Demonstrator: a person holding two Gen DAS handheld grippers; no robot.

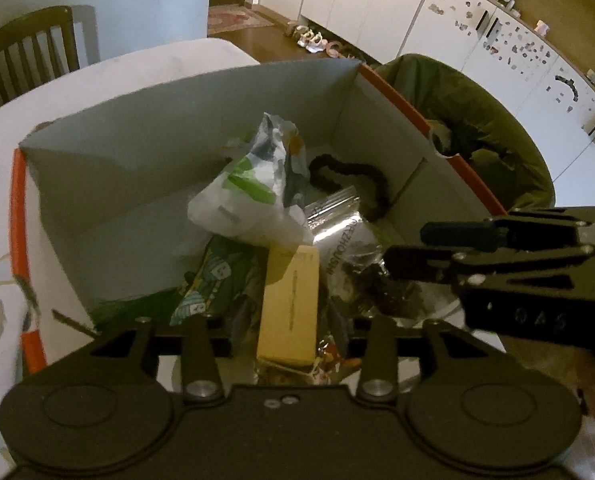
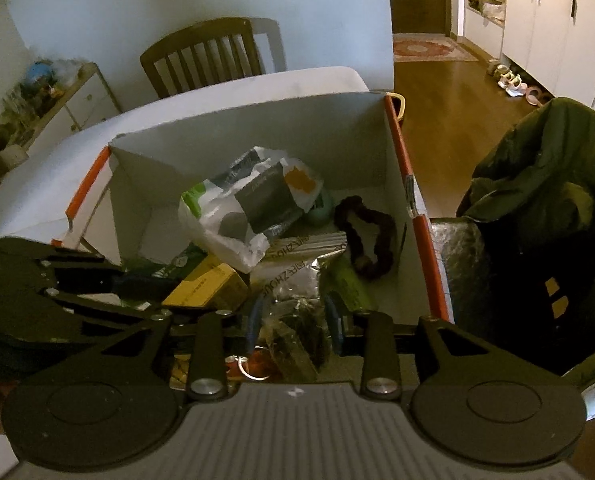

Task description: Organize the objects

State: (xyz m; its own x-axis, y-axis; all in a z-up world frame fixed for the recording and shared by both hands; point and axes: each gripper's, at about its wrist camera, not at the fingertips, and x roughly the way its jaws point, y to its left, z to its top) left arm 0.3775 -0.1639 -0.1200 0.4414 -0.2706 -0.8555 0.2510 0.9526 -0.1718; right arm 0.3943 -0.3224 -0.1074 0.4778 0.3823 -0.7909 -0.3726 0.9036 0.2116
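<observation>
Cardboard: open grey-lined cardboard box with orange outer edges (image 1: 201,92) sits on the white tabletop (image 1: 1,160), holding a jumble of packets.
Contents: crumpled white plastic bag with green print (image 1: 249,196) on top of the pile; dark brown fabric scrunchie (image 2: 363,236) on the box floor toward the right wall; clear-and-silver foil pouch of dark dried pieces (image 2: 297,320) at the near end.
Task thing: long yellow rectangular carton (image 1: 289,304), inside the box at the near end, leaning on the packets.
Key relation: carton lies directly ahead of the left tool (image 1: 287,332), its long axis running away from the camera, roughly in line with the fingers; near end sits between them.
Left tool state: fingertips hidden under the body; contact unclear, so I cannot tell whether it grips.
Right tool (image 2: 295,328): blue-padded fingers straddle the foil pouch, spread with a visible gap; looks open, not clamped.
Nearer hand: left, for the carton; right, for the pouch.
Pose: both tools angled down into the near end, side by side, right tool's linkage close beside the left's.
Beside box: olive-green fabric bag (image 2: 545,184), off the right wall.
</observation>
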